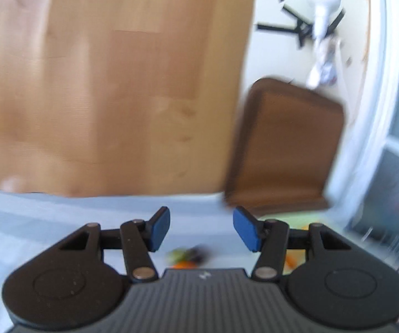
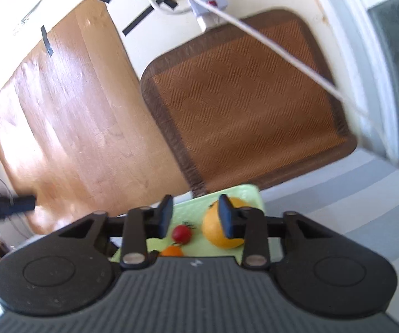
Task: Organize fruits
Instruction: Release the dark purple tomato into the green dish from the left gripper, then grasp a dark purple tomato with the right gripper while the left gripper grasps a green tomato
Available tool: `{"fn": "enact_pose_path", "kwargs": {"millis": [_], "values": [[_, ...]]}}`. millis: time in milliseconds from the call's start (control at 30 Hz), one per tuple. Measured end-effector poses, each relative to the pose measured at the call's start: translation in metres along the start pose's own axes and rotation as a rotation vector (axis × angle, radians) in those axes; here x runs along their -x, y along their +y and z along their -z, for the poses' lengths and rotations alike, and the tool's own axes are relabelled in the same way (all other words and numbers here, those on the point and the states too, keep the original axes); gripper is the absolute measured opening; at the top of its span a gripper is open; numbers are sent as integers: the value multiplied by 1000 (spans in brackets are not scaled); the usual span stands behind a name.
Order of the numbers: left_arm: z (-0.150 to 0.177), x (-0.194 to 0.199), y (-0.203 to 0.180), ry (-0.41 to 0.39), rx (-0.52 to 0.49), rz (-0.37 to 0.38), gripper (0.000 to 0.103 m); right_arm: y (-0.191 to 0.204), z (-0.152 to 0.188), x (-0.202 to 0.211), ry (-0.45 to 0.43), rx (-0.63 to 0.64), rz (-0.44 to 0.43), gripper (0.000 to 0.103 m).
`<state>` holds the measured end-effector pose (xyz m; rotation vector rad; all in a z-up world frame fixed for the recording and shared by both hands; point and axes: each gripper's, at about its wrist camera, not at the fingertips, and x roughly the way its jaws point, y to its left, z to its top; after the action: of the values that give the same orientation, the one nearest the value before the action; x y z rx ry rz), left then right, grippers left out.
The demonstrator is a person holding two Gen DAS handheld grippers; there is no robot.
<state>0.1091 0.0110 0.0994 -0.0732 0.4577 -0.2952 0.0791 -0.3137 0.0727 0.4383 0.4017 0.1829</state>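
Left wrist view: The left tool (image 1: 201, 229) stands wide, its blue-padded fingers (image 1: 159, 230) apart with nothing between them. It hangs above a worktop covered by a pale blue-and-white striped cloth (image 1: 47, 216). The frame is motion-blurred. Just beyond the tool body, between the fingers, lies a small blurred cluster of fruit (image 1: 188, 256): green, dark and orange patches whose kinds cannot be told. To the right, behind the right finger linkage, a light green surface (image 1: 296, 217) with an orange patch (image 1: 291, 260) shows. Beyond the worktop edge, the wooden floor panel (image 1: 116, 83) lies to the left and the brown woven mat (image 1: 288, 144) to the right.

Right wrist view: The right tool (image 2: 195, 217) is also wide, with nothing gripped. Beneath it a light green rectangular tray (image 2: 244, 191) rests on the striped cloth (image 2: 352, 208). On the tray a round yellow-orange fruit (image 2: 216, 230) sits partly behind the right finger. A small red cherry tomato (image 2: 181, 233) with a dark stem lies just left of it, in the gap between the fingers. A small orange fruit (image 2: 171, 251) lies nearest, partly hidden by the tool body. Farther off, the brown woven mat (image 2: 241, 105) lies on the floor, crossed by a white cable (image 2: 282, 52).
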Motion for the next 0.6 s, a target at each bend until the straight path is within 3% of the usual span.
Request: {"fn": "enact_pose_path", "kwargs": {"millis": [100, 233, 367, 600], "values": [[33, 1, 2, 54, -57, -20, 51, 30, -14, -20, 109, 37, -75, 34], [62, -18, -4, 134, -78, 35, 46, 81, -16, -68, 290, 158, -133, 34], [72, -36, -11, 160, -127, 57, 37, 120, -4, -123, 429, 264, -105, 34], [75, -41, 6, 159, -89, 109, 37, 142, 19, -186, 607, 381, -13, 34]]}}
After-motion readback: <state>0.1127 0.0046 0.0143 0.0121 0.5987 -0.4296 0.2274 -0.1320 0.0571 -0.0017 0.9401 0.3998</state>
